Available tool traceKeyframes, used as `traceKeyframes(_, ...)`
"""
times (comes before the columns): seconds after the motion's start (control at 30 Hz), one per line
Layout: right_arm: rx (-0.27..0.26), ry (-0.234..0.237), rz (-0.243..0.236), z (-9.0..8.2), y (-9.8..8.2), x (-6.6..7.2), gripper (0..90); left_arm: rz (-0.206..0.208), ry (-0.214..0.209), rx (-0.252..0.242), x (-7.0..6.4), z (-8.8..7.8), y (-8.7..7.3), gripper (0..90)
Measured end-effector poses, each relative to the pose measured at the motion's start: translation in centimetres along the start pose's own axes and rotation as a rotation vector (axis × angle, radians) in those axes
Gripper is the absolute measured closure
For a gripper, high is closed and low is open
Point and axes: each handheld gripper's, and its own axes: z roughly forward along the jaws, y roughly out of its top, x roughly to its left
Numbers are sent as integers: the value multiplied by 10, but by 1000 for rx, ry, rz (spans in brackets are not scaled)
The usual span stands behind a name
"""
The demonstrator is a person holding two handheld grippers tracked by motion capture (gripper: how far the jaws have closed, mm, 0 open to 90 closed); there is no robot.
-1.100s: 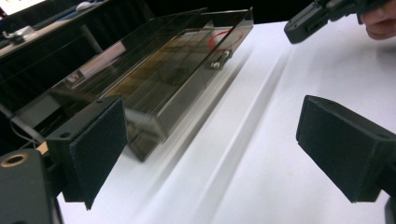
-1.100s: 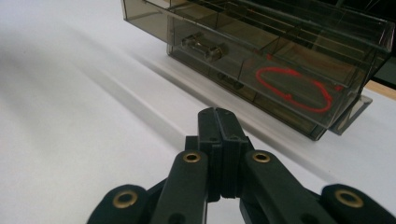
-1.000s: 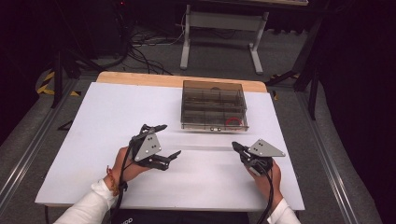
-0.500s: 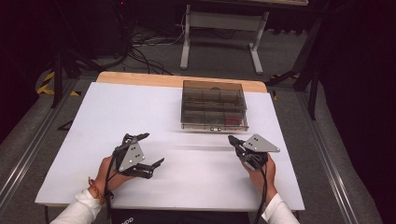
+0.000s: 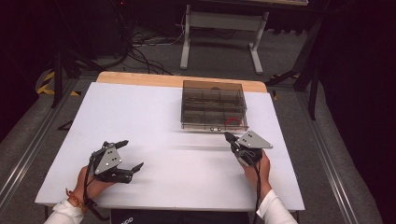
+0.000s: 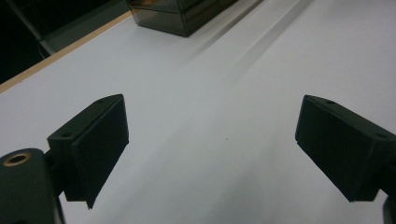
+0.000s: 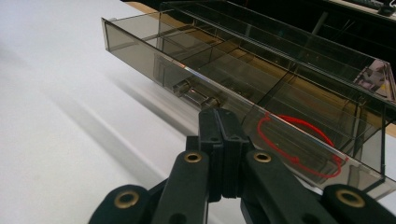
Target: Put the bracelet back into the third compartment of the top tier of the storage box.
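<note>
Left tongs (image 5: 133, 154): jaws wide apart, nothing between them, low over the white table (image 5: 154, 112) near its front left corner.
Right tongs (image 5: 228, 136): jaws pressed together, empty, tips just before the box.
Box (image 5: 213, 105): smoky clear plastic, divided, toward the table's far edge; red loop (image 7: 299, 144) inside its front compartment.
Writing: none readable.

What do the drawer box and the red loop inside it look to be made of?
Drawer box: likely smoke-tinted clear plastic, glossy; its dividers show through the walls and its edges glint. Red loop: thin and bent, maybe a rubber band or cord; it can't be told through the wall.
</note>
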Motion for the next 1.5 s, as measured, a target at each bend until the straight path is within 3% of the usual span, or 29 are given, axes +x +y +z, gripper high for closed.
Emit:
traceKeyframes(0.2,-8,-5,0,4,3,1,900,-19,50,-3,7,-14,-7,105)
traceKeyframes(0.4,-8,4,-12,9,5,2,900,-65,79,-17,14,-25,-14,106)
traceKeyframes(0.73,-10,-6,-15,16,7,2,900,-55,111,-7,18,-29,-16,110)
traceKeyframes(1.07,0,2,-17,19,7,3,900,-57,110,-10,18,-29,-16,110)
traceKeyframes(1.27,7,-20,12,21,3,-2,900,-63,107,-10,19,-28,-16,110)
traceKeyframes(1.5,7,-33,7,27,2,-2,900,-64,105,-13,18,-28,-16,111)
